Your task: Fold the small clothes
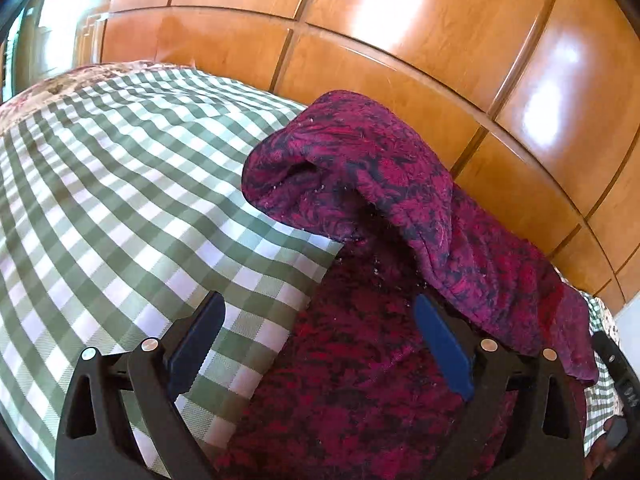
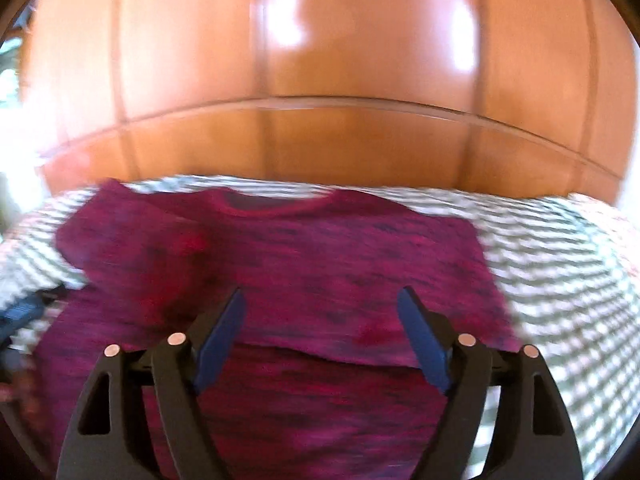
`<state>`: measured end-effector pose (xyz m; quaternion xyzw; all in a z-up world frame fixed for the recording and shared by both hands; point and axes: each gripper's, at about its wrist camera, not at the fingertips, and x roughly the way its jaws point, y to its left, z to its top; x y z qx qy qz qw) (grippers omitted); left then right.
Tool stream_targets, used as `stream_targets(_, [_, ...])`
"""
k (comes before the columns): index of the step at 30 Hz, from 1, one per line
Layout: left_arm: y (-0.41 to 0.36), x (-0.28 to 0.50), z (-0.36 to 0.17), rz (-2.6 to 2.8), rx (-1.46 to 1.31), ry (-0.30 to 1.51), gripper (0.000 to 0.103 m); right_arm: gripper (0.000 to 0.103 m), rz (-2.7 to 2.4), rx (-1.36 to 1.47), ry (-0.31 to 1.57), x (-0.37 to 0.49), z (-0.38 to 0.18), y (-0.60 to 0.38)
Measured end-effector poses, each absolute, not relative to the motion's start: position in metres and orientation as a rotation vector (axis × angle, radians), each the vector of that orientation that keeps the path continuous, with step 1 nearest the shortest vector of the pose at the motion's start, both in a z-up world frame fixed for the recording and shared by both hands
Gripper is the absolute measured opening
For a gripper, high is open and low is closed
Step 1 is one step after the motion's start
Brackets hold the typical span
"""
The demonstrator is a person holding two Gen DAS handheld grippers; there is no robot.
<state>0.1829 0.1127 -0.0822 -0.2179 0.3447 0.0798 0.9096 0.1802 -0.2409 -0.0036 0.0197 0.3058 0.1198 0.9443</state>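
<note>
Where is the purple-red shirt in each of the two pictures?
Left wrist view: the shirt fills the lower middle and right, with one part humped up in the centre right, over the checked cloth.
Right wrist view: the shirt lies spread across the middle, neckline at the far side, blurred.
Shared landmark: the shiny wooden panels behind the bed, also across the top of the right wrist view.

Blurred, the right tongs (image 2: pixel 320 336) gape empty over a magenta shirt (image 2: pixel 320 256) on the checked bed (image 2: pixel 560 264).
</note>
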Motion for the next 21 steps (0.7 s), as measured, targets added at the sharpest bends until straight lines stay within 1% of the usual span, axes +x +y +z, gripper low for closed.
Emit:
stream_targets(3, [0.115, 0.186, -0.085, 0.159, -0.450, 0.726, 0.094, 0.078, 0.335, 0.131, 0.707, 0.205, -0.011, -0.222])
stream_targets(6, [0.115, 0.189, -0.090, 0.153, -0.484, 0.731, 0.094, 0.078, 0.352, 0.246, 0.741, 0.227, -0.017, -0.215])
stream_targets(7, [0.117, 0.189, -0.091, 0.147, -0.498, 0.730, 0.094, 0.072, 0.358, 0.304, 0.757, 0.236, -0.019, -0.212])
stream_targets(8, [0.117, 0.189, -0.091, 0.144, -0.505, 0.729, 0.094, 0.060, 0.366, 0.345, 0.772, 0.239, -0.022, -0.209])
stream_targets(9, [0.118, 0.187, -0.093, 0.141, -0.510, 0.729, 0.094, 0.052, 0.378, 0.376, 0.797, 0.246, -0.025, -0.208])
stream_targets(10, [0.118, 0.186, -0.093, 0.140, -0.513, 0.730, 0.094, 0.032, 0.389, 0.388, 0.839, 0.252, -0.029, -0.202])
stream_targets(11, [0.118, 0.187, -0.093, 0.139, -0.514, 0.730, 0.094, 0.020, 0.398, 0.386, 0.860, 0.253, -0.031, -0.199])
stream_targets(12, [0.118, 0.186, -0.093, 0.139, -0.515, 0.730, 0.094, 0.018, 0.408, 0.380, 0.850, 0.251, -0.028, -0.197])
stream_targets(13, [0.119, 0.186, -0.093, 0.138, -0.516, 0.730, 0.094, 0.014, 0.415, 0.368, 0.822, 0.249, -0.021, -0.197])
stream_targets(16, [0.117, 0.184, -0.092, 0.135, -0.522, 0.729, 0.094, 0.013, 0.391, 0.325, 0.697, 0.234, 0.004, -0.211])
stream_targets(19, [0.117, 0.185, -0.093, 0.135, -0.522, 0.734, 0.094, 0.013, 0.320, 0.336, 0.632, 0.230, 0.022, -0.241])
stream_targets(21, [0.117, 0.185, -0.093, 0.134, -0.523, 0.736, 0.094, 0.013, 0.285, 0.341, 0.625, 0.232, 0.026, -0.263])
